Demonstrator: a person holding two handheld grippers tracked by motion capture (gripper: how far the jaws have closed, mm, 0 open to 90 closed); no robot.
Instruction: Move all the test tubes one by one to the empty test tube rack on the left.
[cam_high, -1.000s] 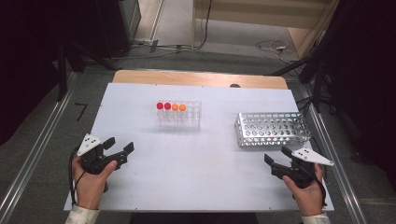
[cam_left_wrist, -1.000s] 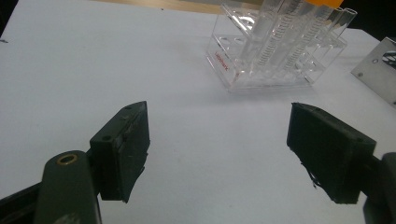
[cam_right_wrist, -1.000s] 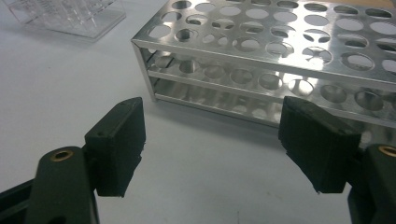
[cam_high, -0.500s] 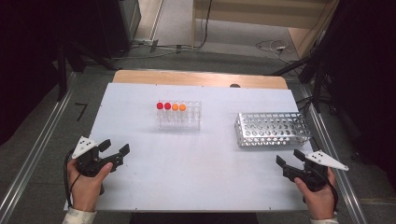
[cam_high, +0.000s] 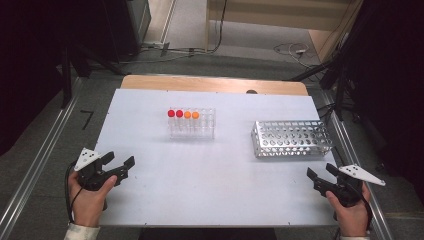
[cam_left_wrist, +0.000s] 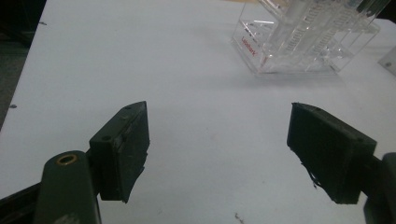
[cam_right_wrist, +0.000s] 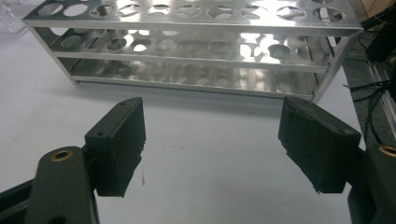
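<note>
High view, from the left: the left gripper (cam_high: 120, 169) rests at the near left corner of the table (cam_high: 150, 105), jaws spread and empty. Mid-table stands the clear rack (cam_high: 192, 125) with four capped tubes (cam_high: 183, 114); a careless sideways reach could likely knock this light rack over. The steel rack (cam_high: 291, 138) sits right, and the right gripper (cam_high: 320, 178), also wide and empty, could bump its near wall.

The clear rack (cam_left_wrist: 306, 39) is cut off by the top edge of the left gripper view. The metal rack (cam_right_wrist: 196, 46) is clipped at the top of the right gripper view. The tubes (cam_high: 183, 120) are too small to be told apart.
</note>
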